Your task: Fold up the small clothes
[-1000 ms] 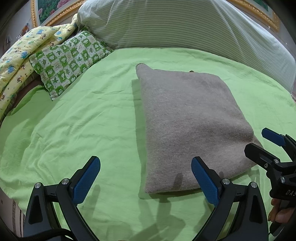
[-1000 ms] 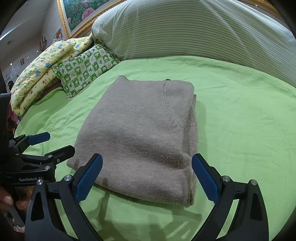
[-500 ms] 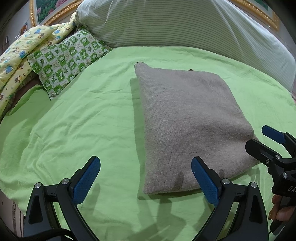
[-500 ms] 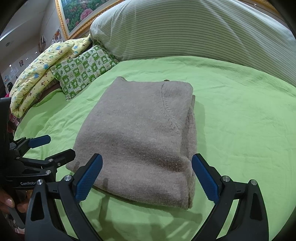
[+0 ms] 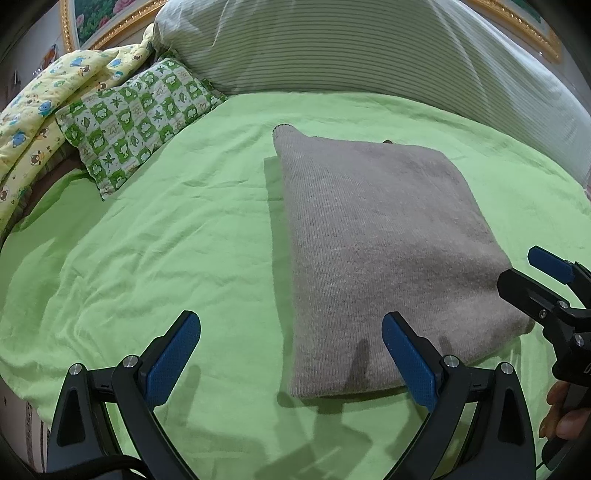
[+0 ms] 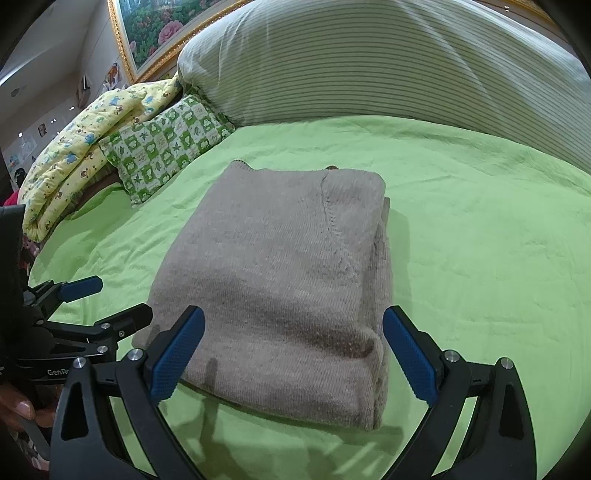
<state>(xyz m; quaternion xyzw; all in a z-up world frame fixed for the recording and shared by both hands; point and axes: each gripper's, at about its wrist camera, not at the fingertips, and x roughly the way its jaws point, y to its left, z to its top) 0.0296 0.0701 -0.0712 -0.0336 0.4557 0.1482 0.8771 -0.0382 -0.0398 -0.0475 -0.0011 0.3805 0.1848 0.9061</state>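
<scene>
A grey knitted sweater (image 5: pixel 380 243) lies folded into a neat rectangle on the green bed sheet (image 5: pixel 166 240); it also shows in the right wrist view (image 6: pixel 280 280). My left gripper (image 5: pixel 291 354) is open and empty, held just above the sheet at the sweater's near left corner. My right gripper (image 6: pixel 291 354) is open and empty, held over the sweater's near edge. Each gripper shows in the other's view: the right one (image 5: pixel 546 280) at the sweater's right corner, the left one (image 6: pixel 92 302) at its left corner.
A large striped pillow (image 5: pixel 351 51) lies along the back of the bed. A green checked pillow (image 5: pixel 136 114) and a yellow patterned quilt (image 5: pixel 40 99) lie at the back left. A gold-framed picture (image 6: pixel 155 26) hangs behind.
Both grippers have drifted slightly, staying open and empty. The folded sweater has not moved.
</scene>
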